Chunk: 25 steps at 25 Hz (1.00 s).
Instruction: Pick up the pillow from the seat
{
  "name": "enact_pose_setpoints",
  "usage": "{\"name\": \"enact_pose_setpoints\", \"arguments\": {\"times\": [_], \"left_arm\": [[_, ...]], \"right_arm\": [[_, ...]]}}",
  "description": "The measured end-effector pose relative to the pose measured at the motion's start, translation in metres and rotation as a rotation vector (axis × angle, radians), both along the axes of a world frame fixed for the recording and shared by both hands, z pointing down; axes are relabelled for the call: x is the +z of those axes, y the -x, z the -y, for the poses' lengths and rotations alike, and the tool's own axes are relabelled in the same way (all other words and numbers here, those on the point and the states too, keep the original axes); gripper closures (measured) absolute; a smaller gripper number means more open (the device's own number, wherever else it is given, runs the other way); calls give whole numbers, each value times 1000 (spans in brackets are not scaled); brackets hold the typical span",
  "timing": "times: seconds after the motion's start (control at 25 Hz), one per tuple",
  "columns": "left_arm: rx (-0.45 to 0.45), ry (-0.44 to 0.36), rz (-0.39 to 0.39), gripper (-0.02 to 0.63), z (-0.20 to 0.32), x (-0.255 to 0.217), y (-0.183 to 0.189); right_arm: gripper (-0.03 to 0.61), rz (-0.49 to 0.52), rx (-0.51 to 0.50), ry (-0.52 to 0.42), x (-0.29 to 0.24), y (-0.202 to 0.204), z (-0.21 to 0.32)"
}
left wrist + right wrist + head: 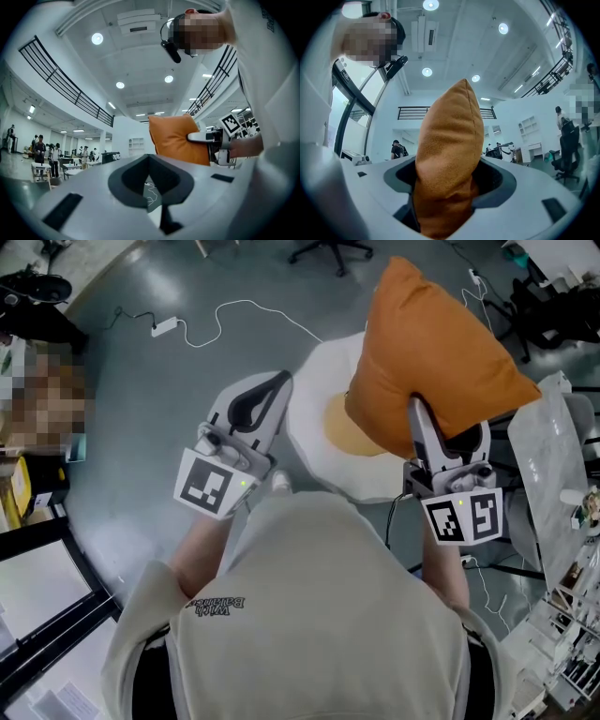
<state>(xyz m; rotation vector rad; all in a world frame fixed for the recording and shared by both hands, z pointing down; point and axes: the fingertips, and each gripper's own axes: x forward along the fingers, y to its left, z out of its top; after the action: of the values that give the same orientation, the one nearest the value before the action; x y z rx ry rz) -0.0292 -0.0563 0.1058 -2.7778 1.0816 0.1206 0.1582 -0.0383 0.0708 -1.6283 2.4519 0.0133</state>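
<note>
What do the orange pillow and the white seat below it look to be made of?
Pillow: orange matte fabric with a fine nap, suede-like or velour, softly filled; it bulges and creases where the right tool pinches it. Seat: apparently soft white upholstery with a yellow centre patch, no gloss; its weave is too small to tell.

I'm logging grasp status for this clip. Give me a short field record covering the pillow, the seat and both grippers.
pillow: orange, standing on edge, gripped near its lower edge
right gripper: jaws closed on the pillow
left gripper: jaws together, nothing between them, off to the side of the pillow
seat: white with a yellow centre, under the pillow in the head view
pillow-to-seat contact: cannot tell; the pillow's lower edge is hidden
floor: grey, with a white cable lying on it
</note>
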Motion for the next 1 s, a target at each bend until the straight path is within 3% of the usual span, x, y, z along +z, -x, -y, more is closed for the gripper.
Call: {"name": "enact_pose_setpoints", "arguments": {"times": [1.0], "left_arm": [[-3, 33, -8, 604, -2, 9, 6]], "right_arm": [[230, 9, -7, 27, 0, 7, 1]]}}
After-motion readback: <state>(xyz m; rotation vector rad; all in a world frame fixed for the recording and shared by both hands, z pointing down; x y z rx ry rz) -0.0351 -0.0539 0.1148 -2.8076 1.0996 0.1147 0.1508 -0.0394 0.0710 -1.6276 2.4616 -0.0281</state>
